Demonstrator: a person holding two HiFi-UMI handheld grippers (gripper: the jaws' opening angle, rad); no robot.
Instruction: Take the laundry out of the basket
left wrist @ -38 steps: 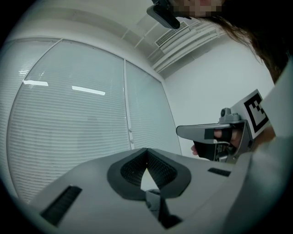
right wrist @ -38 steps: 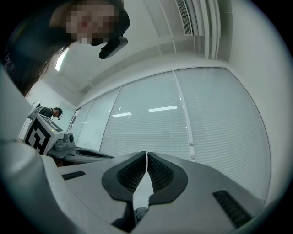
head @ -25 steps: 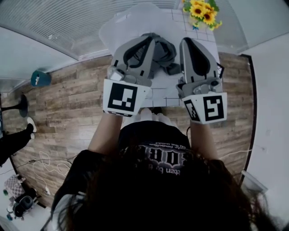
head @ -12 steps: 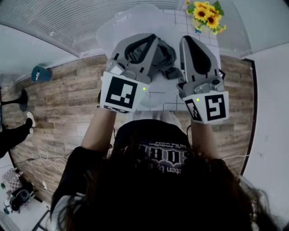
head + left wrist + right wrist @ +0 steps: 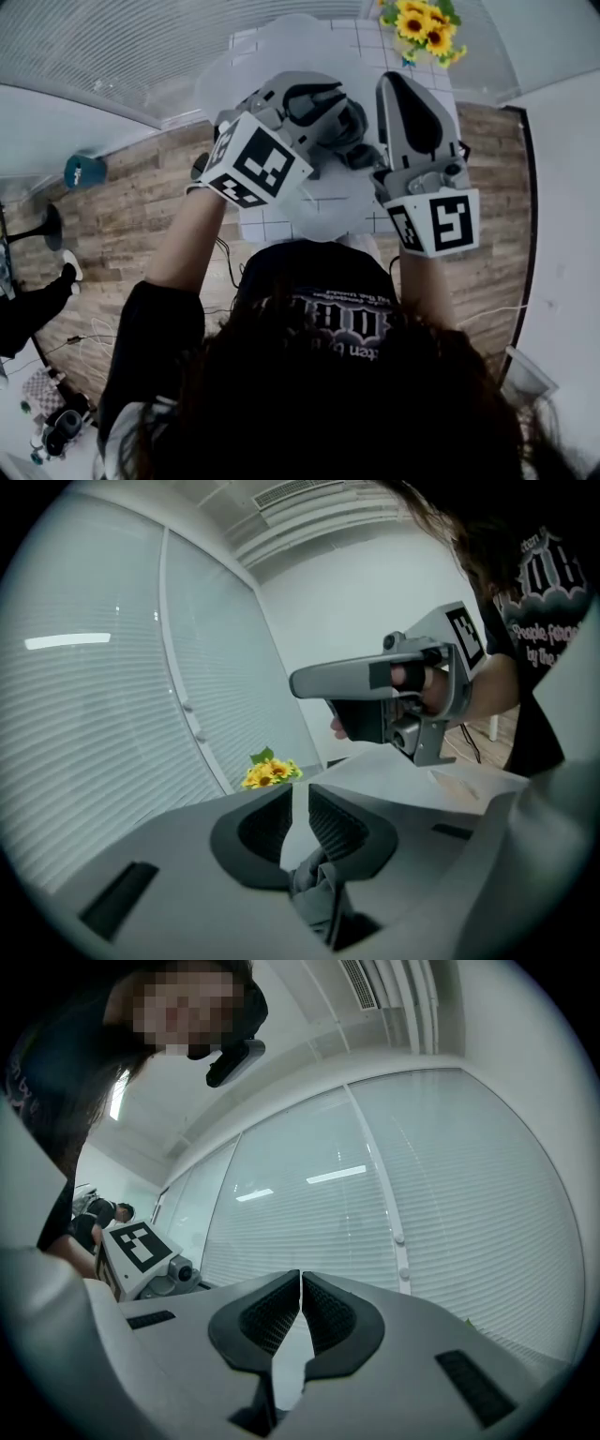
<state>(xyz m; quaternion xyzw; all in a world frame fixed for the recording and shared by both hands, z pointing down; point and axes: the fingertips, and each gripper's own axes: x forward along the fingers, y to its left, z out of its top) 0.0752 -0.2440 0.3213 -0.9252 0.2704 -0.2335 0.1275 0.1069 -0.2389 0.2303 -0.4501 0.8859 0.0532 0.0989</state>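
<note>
The cloth (image 5: 349,120) is dark grey and sits in a bunch over the white table (image 5: 281,47), between my two tools. I cannot tell how much of it rests on the table top.

My left gripper (image 5: 323,94) points in from the left, right at the cloth. In the left gripper view a fold of the cloth (image 5: 314,883) is tucked deep between its jaws, down near where they start. The jaws have just been opening. The tips now stand a little apart, and I can see the white table through the gap. The pads do not squeeze the cloth, so it sits there loose.

My right gripper (image 5: 392,84) is just beside the cloth on the right. In the right gripper view its jaws are closed, with only a thin line between them. Nothing is in them. This view looks up at big windows with white blinds (image 5: 450,1194).

Yellow flowers (image 5: 422,26) stand at the far right corner of the table, well apart from the cloth. A wood floor (image 5: 141,225) shows on both sides of the table.
</note>
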